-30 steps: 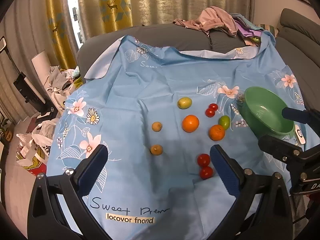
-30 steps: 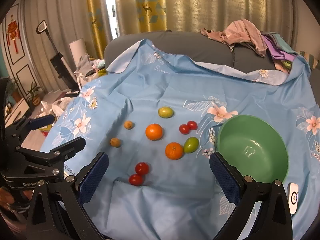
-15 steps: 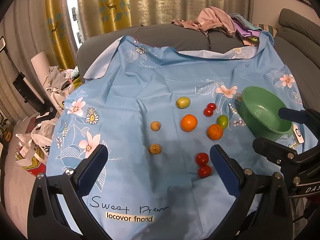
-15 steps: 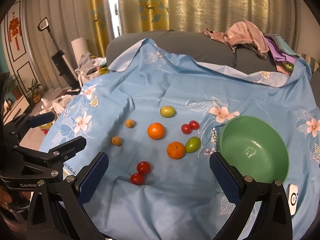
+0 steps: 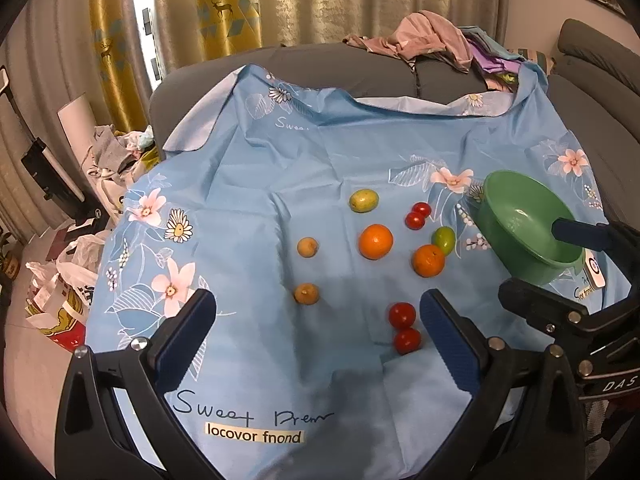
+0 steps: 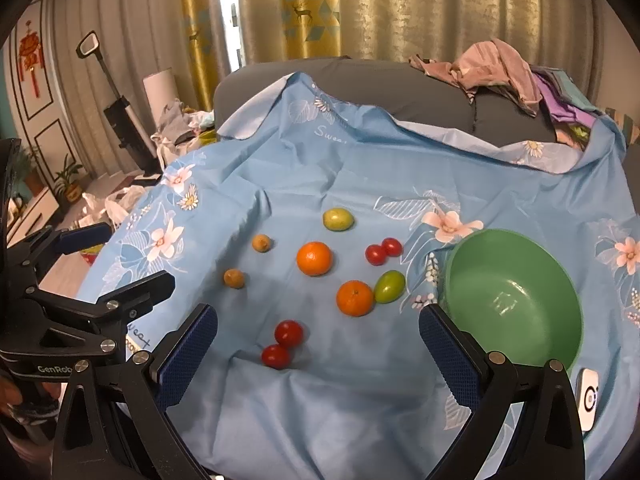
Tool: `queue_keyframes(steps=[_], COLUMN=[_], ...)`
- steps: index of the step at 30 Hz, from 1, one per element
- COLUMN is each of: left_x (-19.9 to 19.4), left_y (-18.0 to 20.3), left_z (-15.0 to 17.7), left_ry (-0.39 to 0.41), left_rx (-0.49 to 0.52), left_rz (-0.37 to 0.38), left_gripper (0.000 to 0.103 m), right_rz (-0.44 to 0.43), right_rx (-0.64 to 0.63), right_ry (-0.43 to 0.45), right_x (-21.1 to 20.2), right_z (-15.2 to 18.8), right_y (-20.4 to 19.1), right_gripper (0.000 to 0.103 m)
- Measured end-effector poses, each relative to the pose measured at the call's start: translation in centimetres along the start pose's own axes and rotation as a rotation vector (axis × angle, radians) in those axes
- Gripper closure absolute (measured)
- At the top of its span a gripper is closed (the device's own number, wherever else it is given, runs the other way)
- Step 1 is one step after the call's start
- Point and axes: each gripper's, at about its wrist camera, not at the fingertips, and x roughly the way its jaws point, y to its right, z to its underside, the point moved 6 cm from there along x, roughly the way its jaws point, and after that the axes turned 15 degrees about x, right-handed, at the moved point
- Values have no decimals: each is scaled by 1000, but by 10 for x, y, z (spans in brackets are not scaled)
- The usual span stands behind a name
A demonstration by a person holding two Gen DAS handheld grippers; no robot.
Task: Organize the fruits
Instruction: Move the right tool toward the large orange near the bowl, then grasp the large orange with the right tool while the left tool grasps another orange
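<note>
Hovering spread wide and empty over the blue cloth point(image 5: 248, 184): left gripper point(image 5: 316, 330), right gripper point(image 6: 318, 340). Fruit scattered ahead of both, red tomatoes point(image 6: 282, 344) nearest. Green bowl point(image 6: 516, 300) empty, fully shown only in the right view, possibly touching the right finger. Bare cloth beyond the fruit.

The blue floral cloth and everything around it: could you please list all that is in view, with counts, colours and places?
Oranges: two, orange, mid-cloth.
Tomatoes: four, red, one pair near, one pair far.
Green fruits: two, one far, one touching the nearer orange.
Small brown fruits: two, left side.
Bowl: one, green, empty, right.
Cloth: one, blue floral, over a grey sofa.
Clothes: a pile, pink and purple, on the sofa back.
Left gripper: open, empty.
Right gripper: open, empty.
</note>
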Motion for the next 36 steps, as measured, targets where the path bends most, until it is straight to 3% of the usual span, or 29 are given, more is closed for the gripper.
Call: queue_keyframes(steps=[11,16,21,24,28,32,36], left_x=[10,16,35,47,63,73,91], left_y=[0,-5,-8,-6,-1,5,12], left_z=[1,10,36,48,50,39,25], left_ry=[-14,-10,-56,-79,-99,-74,-77], left_rx=[-2,-43,-83,-99,-106,-99,-84], left_rz=[23,98,166,210,250,301,332], left_gripper=[1,1,1,1,1,2,3], right_rz=[0,0,-41,-60,-62,-52,-25], right_rx=[6,15,51,62,93,123,151], right_ry=[-19,-33,-72,-100,-137,-139,-164], right_x=[10,16,31,42,63,83,110], right_z=[1,4,20,32,41,37,32], right_y=[3,6,19,26,36,41,48], right_gripper=[1,2,2,8,23,25,36])
